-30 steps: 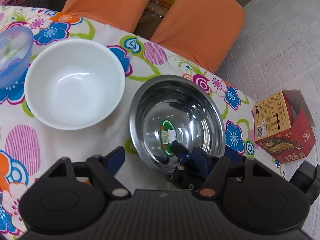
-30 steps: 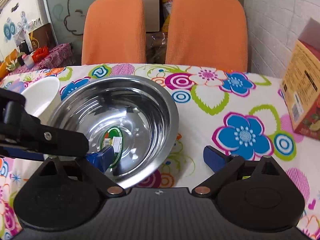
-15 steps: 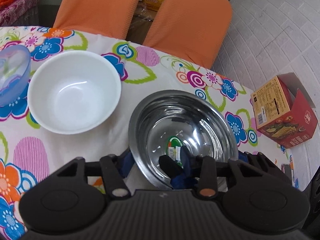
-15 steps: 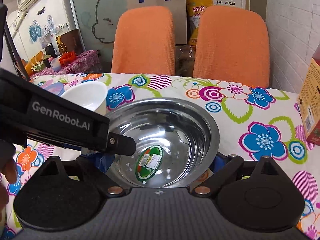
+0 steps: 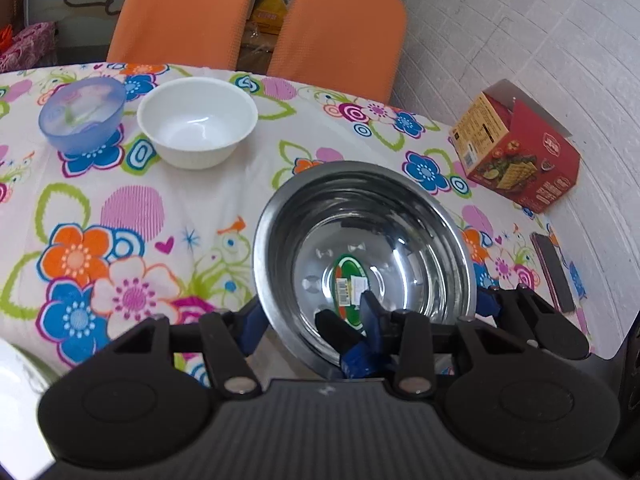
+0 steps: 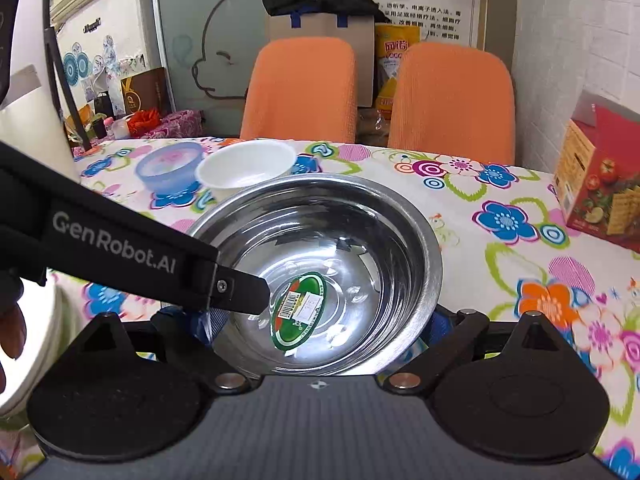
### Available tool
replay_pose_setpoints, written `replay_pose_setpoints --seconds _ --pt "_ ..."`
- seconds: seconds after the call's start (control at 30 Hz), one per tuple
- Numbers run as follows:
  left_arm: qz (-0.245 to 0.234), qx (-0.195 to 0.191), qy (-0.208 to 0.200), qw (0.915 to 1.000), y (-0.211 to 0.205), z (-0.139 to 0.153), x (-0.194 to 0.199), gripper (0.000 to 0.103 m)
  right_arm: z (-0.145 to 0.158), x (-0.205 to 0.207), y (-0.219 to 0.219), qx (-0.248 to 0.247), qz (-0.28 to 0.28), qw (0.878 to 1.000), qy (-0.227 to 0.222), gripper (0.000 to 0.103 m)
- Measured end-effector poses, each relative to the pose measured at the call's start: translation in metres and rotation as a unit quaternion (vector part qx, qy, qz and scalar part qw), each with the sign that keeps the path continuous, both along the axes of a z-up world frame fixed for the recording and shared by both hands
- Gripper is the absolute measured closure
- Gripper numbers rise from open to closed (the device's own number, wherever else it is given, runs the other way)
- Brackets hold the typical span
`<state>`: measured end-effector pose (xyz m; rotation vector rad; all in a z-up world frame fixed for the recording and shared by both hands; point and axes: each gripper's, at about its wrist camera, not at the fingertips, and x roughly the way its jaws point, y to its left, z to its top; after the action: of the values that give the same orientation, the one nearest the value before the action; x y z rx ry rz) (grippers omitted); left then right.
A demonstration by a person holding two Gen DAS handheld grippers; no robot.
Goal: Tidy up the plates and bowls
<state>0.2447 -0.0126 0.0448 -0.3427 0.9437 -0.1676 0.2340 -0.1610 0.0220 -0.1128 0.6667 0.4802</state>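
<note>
where left wrist view shows phone (image 5: 554,270), right shows hand (image 6: 10,332).

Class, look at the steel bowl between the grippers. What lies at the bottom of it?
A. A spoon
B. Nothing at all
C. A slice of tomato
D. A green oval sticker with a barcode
D: inside the steel bowl, a green oval sticker with a barcode lies on the bottom.

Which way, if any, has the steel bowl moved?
Yes. In the left wrist view the steel bowl sat right beside the white bowl; now it is well apart from it, toward the camera.
</note>
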Motion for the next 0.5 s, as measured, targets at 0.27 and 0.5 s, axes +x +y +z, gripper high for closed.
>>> replay_pose_setpoints --seconds 0.27,0.5 --pt "-0.027 0.005 -0.01 0.9996 0.014 -0.014 -0.071 0.064 -0.011 -0.069 0.009 0.018 -0.01 1.0 -0.003 0.019" --pt "-0.033 0.013 -0.007 0.9993 0.012 -0.033 -0.097 0.064 -0.026 -0.1 0.009 0.029 -0.029 0.999 0.007 0.019"
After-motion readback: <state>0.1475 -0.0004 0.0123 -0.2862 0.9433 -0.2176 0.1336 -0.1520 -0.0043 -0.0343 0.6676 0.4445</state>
